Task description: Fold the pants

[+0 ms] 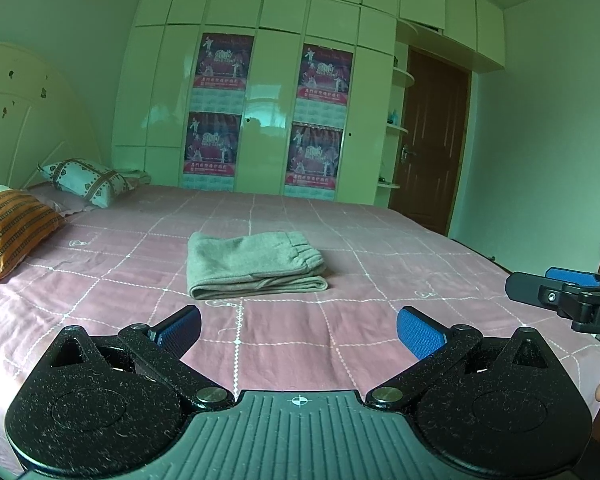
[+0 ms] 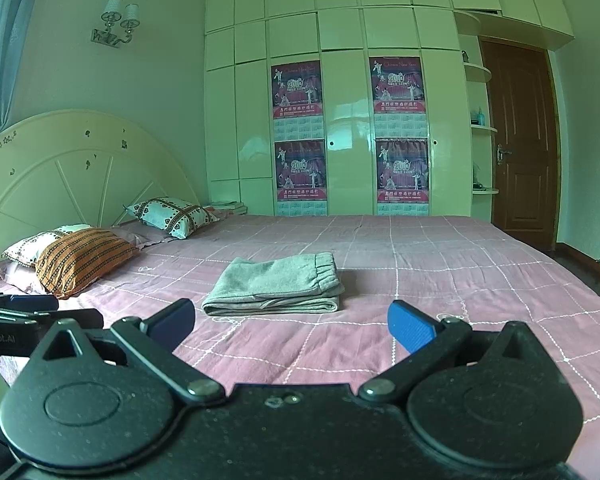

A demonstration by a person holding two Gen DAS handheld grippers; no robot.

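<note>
The grey pants (image 1: 256, 264) lie folded into a compact stack near the middle of the bed (image 1: 400, 264), their elastic waistband turned toward the foot-side edge and the folded layers facing the near edge. The left gripper (image 1: 299, 330) hovers above the near edge with its jaws spread wide and nothing between its blue pads (image 1: 420, 336); it is well apart from the pants. The right gripper (image 2: 292, 324) hangs beside it over the same edge, likewise released and empty. Two pillows, a striped orange pillow (image 2: 80, 260) and a white patterned pillow (image 2: 172, 214), rest at the head edge against the headboard (image 2: 80, 168). Beyond the far edge stands a wardrobe (image 2: 340, 120) with what look like calendar posters (image 2: 298, 88).
</note>
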